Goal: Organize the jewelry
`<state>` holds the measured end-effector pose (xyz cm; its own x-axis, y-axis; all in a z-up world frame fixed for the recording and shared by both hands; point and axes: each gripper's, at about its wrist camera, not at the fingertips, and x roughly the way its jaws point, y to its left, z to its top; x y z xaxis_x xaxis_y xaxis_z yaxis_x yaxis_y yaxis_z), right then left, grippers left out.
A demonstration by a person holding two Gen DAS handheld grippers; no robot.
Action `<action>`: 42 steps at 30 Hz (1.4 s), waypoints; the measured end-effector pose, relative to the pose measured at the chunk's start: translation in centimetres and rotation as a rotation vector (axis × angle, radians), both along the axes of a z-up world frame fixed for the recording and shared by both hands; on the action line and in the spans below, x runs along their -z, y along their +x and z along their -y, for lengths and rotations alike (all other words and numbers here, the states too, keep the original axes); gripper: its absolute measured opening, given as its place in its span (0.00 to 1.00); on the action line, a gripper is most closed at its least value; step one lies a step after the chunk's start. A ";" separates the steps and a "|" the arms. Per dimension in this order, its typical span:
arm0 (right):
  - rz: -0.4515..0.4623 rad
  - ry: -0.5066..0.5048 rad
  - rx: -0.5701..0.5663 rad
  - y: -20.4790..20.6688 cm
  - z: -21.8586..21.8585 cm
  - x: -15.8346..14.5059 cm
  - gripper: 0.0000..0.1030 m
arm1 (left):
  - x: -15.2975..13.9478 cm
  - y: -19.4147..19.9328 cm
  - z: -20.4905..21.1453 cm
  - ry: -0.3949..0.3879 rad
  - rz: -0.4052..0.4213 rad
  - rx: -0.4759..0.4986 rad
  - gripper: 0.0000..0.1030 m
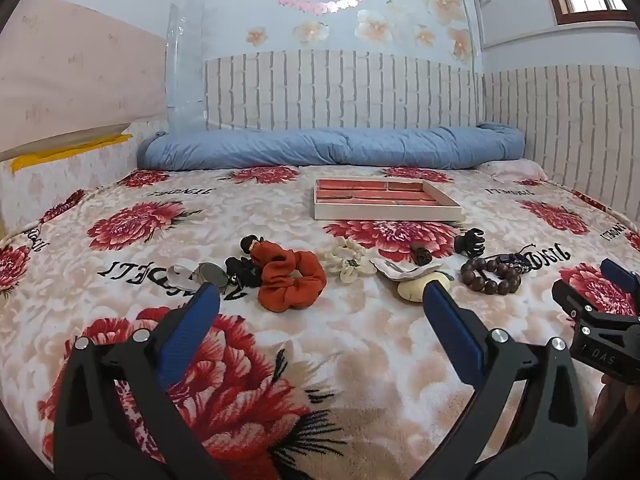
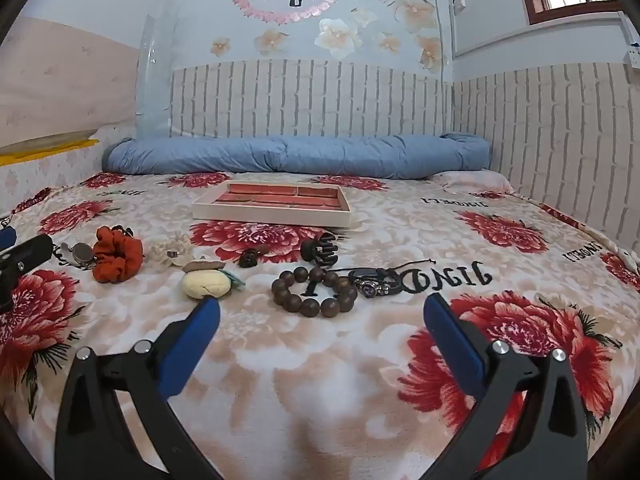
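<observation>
A white tray with red compartments (image 1: pixel 384 212) (image 2: pixel 272 210) sits on the bed beyond a row of accessories. In the row lie an orange scrunchie (image 1: pixel 290 280) (image 2: pixel 118 258), a cream flower clip (image 1: pixel 348 262) (image 2: pixel 170 252), a yellow fabric piece (image 1: pixel 422 286) (image 2: pixel 206 284), a brown bead bracelet (image 1: pixel 490 276) (image 2: pixel 314 290), a dark cord bracelet (image 2: pixel 372 284) and a black claw clip (image 1: pixel 470 242) (image 2: pixel 318 248). My left gripper (image 1: pixel 320 300) is open and empty, near the scrunchie. My right gripper (image 2: pixel 320 312) is open and empty, just short of the bead bracelet.
A floral blanket (image 1: pixel 320 360) covers the bed. A rolled blue quilt (image 1: pixel 332 146) lies along the far wall. Grey round pieces (image 1: pixel 200 274) and a black hair tie (image 1: pixel 242 270) lie left of the scrunchie. The right gripper's body shows in the left wrist view (image 1: pixel 600 312).
</observation>
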<state>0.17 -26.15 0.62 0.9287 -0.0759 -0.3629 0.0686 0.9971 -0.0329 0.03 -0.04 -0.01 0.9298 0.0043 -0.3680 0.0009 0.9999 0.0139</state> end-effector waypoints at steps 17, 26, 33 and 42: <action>0.012 -0.008 0.002 -0.3 0.2 -0.3 0.96 | 0.1 -0.1 -0.1 0.004 0.002 0.005 0.95; 0.015 -0.008 0.003 -0.4 0.1 -0.3 0.96 | 0.0 -0.2 -0.2 0.007 0.006 0.001 0.95; 0.016 -0.009 0.004 -0.4 0.1 -0.4 0.96 | -0.1 -0.2 -0.1 0.010 0.006 0.001 0.95; 0.014 -0.011 0.002 -0.5 0.0 -0.3 0.96 | -0.1 -0.2 -0.2 0.009 0.007 0.002 0.95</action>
<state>-0.30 -26.18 0.97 0.9335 -0.0819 -0.3490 0.0715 0.9965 -0.0426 -0.15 0.12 0.05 0.9322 0.0062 -0.3619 0.0024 0.9997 0.0233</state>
